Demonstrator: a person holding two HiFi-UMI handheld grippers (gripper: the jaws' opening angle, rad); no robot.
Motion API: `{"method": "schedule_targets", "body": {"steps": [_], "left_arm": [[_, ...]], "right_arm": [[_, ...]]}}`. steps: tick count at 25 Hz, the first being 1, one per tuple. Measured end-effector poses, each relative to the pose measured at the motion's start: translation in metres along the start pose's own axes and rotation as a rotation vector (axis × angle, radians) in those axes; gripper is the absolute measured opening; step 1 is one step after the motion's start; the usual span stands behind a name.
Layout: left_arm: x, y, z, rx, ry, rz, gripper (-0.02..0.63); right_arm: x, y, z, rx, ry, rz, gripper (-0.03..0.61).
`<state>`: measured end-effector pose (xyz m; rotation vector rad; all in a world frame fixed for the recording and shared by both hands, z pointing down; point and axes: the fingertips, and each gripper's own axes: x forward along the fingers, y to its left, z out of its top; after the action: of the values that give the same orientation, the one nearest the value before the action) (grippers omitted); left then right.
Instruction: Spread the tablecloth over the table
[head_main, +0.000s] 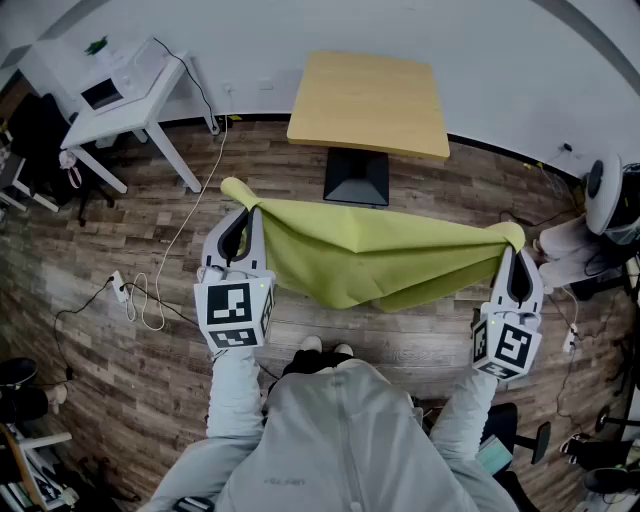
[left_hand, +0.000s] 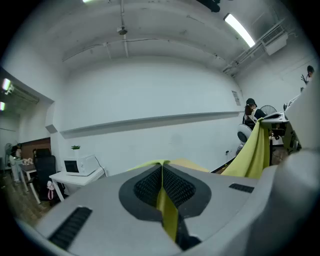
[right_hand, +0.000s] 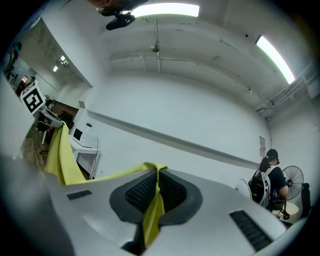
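Yellow-green tablecloth sags between left tongs and right tongs — each clamping a corner, largely buried.

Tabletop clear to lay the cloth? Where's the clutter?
Yes: the table top is bare, wall behind, floor in front. The cloth hangs short of it between left gripper and right gripper. Crowded: the desk at left, with a microwave, and cable loops on the floor beside it.
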<state>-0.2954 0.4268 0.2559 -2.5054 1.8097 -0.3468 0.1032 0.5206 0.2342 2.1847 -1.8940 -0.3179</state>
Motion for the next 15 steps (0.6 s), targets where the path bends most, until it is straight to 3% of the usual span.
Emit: {"method": "schedule_targets", "body": {"steps": [15], "left_arm": [[0.024,-0.009,0.011,0.004,-0.026,0.053,0.025]], "right_arm": [[0.019,-0.031,-0.013,0.009,-0.023,-0.011,0.025]]}}
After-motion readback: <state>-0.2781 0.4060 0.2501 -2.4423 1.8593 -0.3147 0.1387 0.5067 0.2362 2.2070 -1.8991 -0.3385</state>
